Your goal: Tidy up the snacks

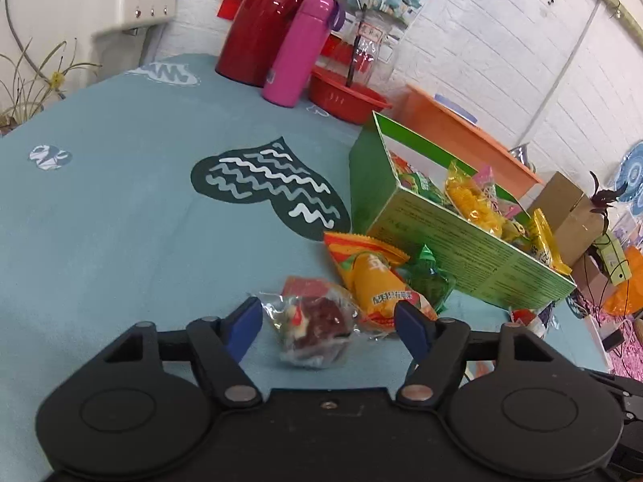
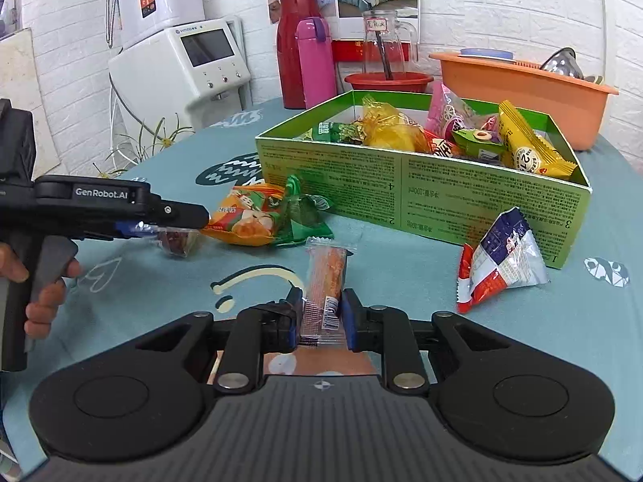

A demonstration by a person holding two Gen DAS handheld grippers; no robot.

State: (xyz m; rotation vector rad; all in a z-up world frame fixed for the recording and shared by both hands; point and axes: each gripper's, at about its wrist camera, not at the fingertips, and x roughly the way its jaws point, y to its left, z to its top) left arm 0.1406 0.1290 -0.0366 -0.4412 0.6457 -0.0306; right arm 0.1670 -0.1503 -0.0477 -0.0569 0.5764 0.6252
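The right gripper is clamping the near end of a long clear-wrapped snack stick, its blue pads pressing both long edges. The stick's long axis is running straight ahead along the fingers, barcode end nearest the gripper, far end pointing toward the green box; gripping it this way probably helps drop it in lengthwise. Ahead and to the right, a red-white-blue packet is lying just beside the box wall.

The left gripper is standing spread wide, fingers either side of a clear-wrapped dark red snack on the blue tablecloth, apparently poised to close. Just beyond its right finger an orange packet and a green packet are lying together, the box behind them.
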